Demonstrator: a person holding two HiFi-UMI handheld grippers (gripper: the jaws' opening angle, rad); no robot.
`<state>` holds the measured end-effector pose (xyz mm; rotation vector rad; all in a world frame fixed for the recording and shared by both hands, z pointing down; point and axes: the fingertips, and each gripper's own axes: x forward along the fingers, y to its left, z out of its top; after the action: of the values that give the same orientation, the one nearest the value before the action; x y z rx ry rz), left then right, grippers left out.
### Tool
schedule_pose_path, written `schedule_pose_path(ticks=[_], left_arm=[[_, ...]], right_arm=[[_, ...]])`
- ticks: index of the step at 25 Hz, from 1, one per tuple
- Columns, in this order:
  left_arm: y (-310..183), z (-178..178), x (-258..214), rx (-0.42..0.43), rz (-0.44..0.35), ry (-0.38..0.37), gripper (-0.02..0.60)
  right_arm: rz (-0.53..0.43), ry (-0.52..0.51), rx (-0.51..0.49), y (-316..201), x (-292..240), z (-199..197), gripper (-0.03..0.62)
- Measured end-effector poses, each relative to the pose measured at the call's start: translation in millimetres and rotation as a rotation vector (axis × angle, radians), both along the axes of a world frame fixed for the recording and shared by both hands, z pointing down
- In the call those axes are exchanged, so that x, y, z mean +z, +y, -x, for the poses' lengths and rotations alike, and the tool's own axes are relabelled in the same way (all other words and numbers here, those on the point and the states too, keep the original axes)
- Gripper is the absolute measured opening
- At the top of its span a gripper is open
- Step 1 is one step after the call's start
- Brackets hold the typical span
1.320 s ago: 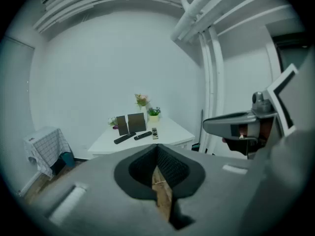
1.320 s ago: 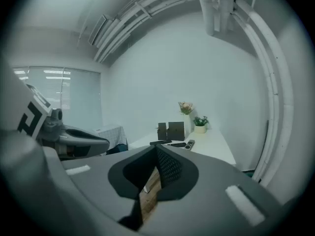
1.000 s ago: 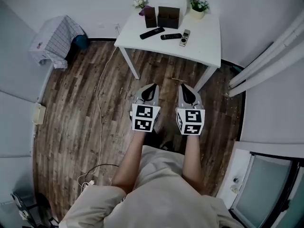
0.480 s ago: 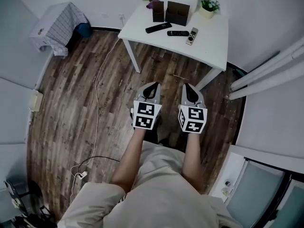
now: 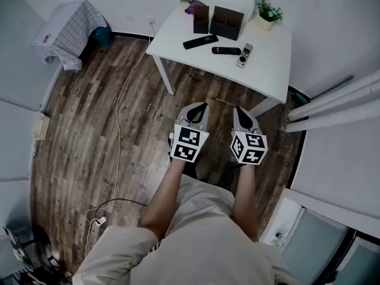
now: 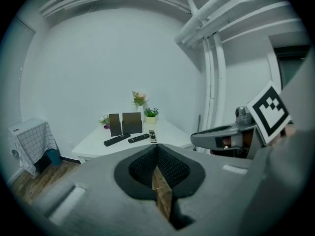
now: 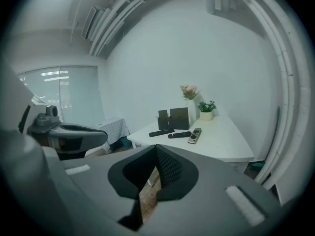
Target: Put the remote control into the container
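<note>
The task is at its approach step: nothing has been picked up, and the person stands on the wooden floor [image 5: 89, 135] well apart from the white surface [image 5: 270, 76]. The left gripper [image 5: 202, 106] and the right gripper [image 5: 238, 109] are held side by side in front of the body, pointing toward the surface. Each gripper's own view shows its jaws closed together with nothing between them.

Three remotes lie in a loose row near the middle of the surface: a long black remote [image 5: 200, 41] at the left, a shorter black remote [image 5: 226, 50] beside it, and a silver remote [image 5: 244, 56] at the right. The task does not make clear which one is meant. Just behind them, toward the wall, stand a narrow dark container [image 5: 201, 19] and a wider dark container [image 5: 227, 22], both upright with open tops. A small potted plant [image 5: 268, 13] stands at the far corner.

The next move probably calls for stepping closer, opening one gripper's jaws, and lowering them across the narrow width of a remote. The flat remote will then likely need tipping on end to enter a container.
</note>
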<state>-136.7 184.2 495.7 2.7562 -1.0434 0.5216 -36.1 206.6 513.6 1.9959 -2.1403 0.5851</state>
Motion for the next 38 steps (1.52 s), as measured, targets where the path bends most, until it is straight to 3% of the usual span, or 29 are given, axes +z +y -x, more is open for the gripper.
schedule_pose_path(ticks=[7,18,23,28,34,38], left_arm=[[-66.1,-19.5,-2.1,0.026,0.006,0.006,0.002],[-168.3,-35.1,-8.9,0.071,0.019,0.036,0.002],[-212.8,-18.9,-12.4,0.082,-0.003,0.059,0.002],[-247.1,16.3,-8.8,0.015,0.018,0.077,0.002],[-255.4,44.9,6.5,-0.017,0.055,0.079,0.002],[-262.7,59.1,6.3,-0.032,0.044,0.087,0.002]], right_arm=[[0.031,0.014,0.021,-55.0,0.2,-23.6,0.002],[0.019,0.074,0.016,-158.6,-20.1,-24.3,0.002],[-0.013,0.062,0.019,-208.9,-26.0,-11.0,0.002],[-0.024,0.056,0.021,-233.0,-22.2,16.0,0.002],[-0.013,0.045,0.034,-244.2,-12.9,28.1,0.002],[-0.065,0.069,0.073,-259.2,-12.0,30.4,0.002]])
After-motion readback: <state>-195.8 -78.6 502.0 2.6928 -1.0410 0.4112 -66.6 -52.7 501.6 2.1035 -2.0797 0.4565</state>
